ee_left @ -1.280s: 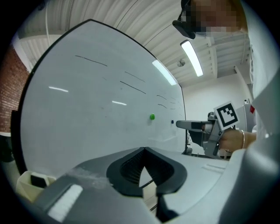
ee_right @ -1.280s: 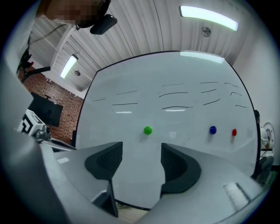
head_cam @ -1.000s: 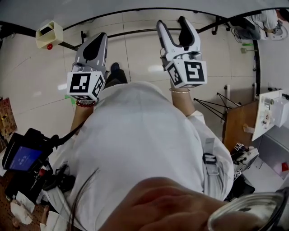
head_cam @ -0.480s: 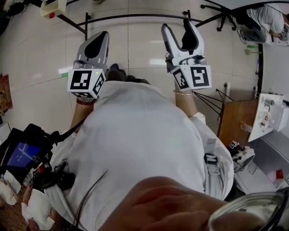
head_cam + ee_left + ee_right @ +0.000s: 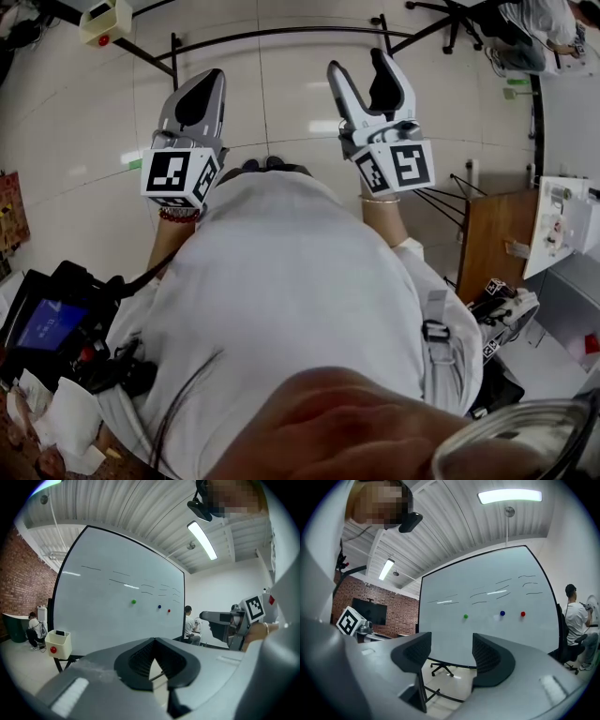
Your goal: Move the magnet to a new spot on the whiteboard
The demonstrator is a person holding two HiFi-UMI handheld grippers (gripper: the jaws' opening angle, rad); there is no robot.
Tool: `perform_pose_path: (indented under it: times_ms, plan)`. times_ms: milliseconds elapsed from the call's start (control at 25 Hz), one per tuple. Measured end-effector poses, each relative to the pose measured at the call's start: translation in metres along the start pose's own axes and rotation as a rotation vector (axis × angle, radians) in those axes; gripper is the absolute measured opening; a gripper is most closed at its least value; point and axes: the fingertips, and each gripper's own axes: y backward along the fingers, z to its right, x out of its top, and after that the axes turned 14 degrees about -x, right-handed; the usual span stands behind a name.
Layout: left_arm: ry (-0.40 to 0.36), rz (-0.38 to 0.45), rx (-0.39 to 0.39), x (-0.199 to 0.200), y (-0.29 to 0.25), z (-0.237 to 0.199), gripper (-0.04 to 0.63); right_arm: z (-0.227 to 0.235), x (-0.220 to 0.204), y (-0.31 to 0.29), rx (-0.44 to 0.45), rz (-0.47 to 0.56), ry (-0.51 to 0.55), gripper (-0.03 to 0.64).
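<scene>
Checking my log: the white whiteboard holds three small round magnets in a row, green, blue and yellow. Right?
Not quite: the third is a red round magnet, not yellow; the right gripper view shows it. The green round magnet and blue round magnet share its row on the white whiteboard.

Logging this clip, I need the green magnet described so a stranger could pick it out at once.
Find the big whiteboard. Below its black marker lines, three small round magnets sit in a row. The green magnet is the leftmost and stands apart from the blue magnet and the red magnet, which sit closer together.
</scene>
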Motion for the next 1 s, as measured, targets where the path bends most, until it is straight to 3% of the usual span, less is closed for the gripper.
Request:
perform_pose_path:
  times_ms: [560,720,1000]
  plan:
    - [-0.016,0.019,-0.037,0.015,0.003,-0.008,0.006,-0.022,0.001,-0.003,-0.008,-0.005,0.027,0.264]
    - [-0.012,0.033,-0.031,0.021,0.022,-0.023,0.006,-0.048,0.004,-0.007,0.0,-0.011,0.04,0.264]
    - [-0.012,0.032,-0.039,0.016,0.016,-0.011,0.006,-0.039,0.003,-0.001,-0.003,-0.008,0.042,0.259]
